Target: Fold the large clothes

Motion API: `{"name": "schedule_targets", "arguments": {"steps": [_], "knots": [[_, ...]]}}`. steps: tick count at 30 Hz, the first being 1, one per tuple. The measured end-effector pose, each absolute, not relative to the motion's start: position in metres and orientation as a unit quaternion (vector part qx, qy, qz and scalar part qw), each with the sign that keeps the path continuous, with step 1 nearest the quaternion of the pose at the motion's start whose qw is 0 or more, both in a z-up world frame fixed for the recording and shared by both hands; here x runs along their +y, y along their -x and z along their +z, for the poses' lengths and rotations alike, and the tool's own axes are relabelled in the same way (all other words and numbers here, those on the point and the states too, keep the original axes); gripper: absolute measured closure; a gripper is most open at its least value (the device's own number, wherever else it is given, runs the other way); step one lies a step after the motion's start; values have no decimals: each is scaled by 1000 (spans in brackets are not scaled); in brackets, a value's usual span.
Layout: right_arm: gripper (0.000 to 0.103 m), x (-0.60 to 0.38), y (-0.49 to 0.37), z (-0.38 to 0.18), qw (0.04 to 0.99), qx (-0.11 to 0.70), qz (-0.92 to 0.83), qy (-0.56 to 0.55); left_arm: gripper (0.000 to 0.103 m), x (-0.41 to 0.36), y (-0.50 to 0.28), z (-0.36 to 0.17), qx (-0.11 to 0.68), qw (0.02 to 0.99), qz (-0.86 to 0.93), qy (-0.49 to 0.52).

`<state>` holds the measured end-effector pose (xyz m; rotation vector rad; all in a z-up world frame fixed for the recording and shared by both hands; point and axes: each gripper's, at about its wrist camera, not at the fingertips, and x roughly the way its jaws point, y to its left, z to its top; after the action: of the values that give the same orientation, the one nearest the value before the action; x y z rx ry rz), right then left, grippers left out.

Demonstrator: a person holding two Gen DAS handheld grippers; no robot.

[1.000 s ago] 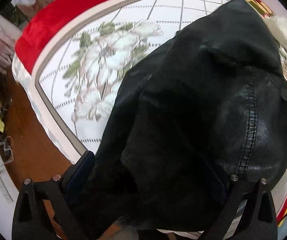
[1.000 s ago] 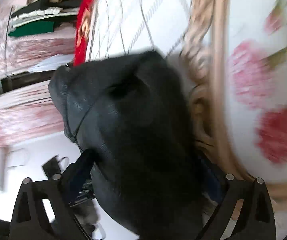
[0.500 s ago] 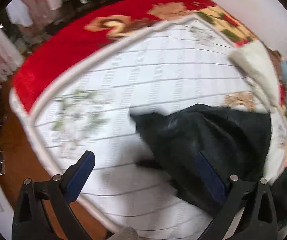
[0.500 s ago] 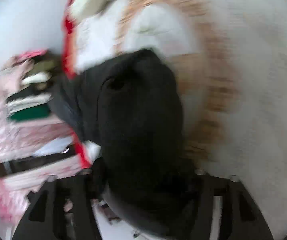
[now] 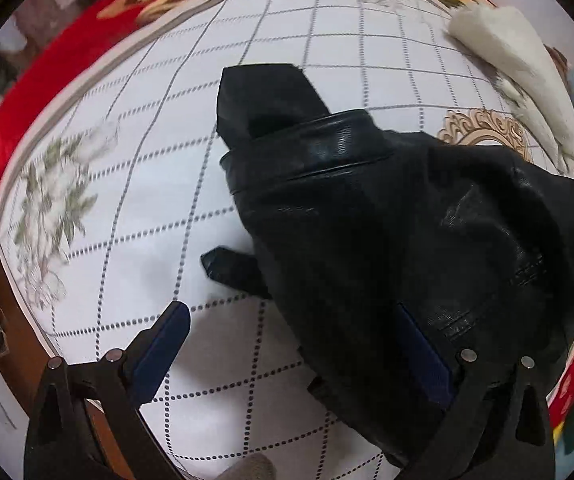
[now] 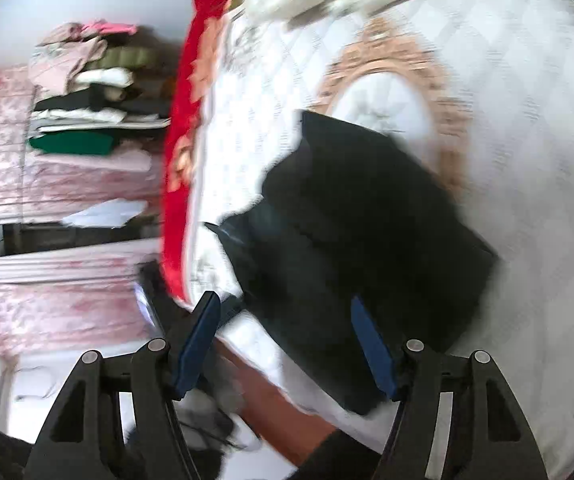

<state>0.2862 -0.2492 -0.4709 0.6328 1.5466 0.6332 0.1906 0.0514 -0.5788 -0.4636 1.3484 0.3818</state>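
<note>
The jacket (image 5: pixel 387 220) lies in a loose heap on the bed (image 5: pixel 135 184), collar toward the red edge; it looks stiff and slick, so a fold may spring back or the heap slide if it is gripped by a bulge. The left gripper (image 5: pixel 299 344) hangs steeply over it, jaws wide and empty; the right gripper (image 6: pixel 287 340) slants down, its jaws have just been closing with nothing pinched.

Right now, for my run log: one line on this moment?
stage: folding | black leather jacket: heaped on quilted bedspread | left tongs: open | right tongs: open, closing
</note>
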Motion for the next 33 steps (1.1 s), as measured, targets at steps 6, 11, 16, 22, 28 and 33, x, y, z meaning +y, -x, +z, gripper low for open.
{"name": "schedule_targets", "arguments": {"steps": [6,11,16,22,28,33], "knots": [[103,-246,-351,-555,654,699,166,-238,0,56,-185,-580,606,748,172,209],[99,-230,-358,-545,646,711,169,-219,0,68,-184,-552,596,749,185,220],[32,-249,-329,-476,700,657,203,-195,0,85,-186,-508,558,776,196,218],[23,-266,-292,-472,689,675,172,-199,0,70,-226,-527,583,779,185,138],[68,-273,-254,-517,626,742,113,-214,0,61,-230,-587,651,735,177,70],[67,-246,-258,-547,634,752,91,-156,0,65,-224,-602,659,731,161,73]]}}
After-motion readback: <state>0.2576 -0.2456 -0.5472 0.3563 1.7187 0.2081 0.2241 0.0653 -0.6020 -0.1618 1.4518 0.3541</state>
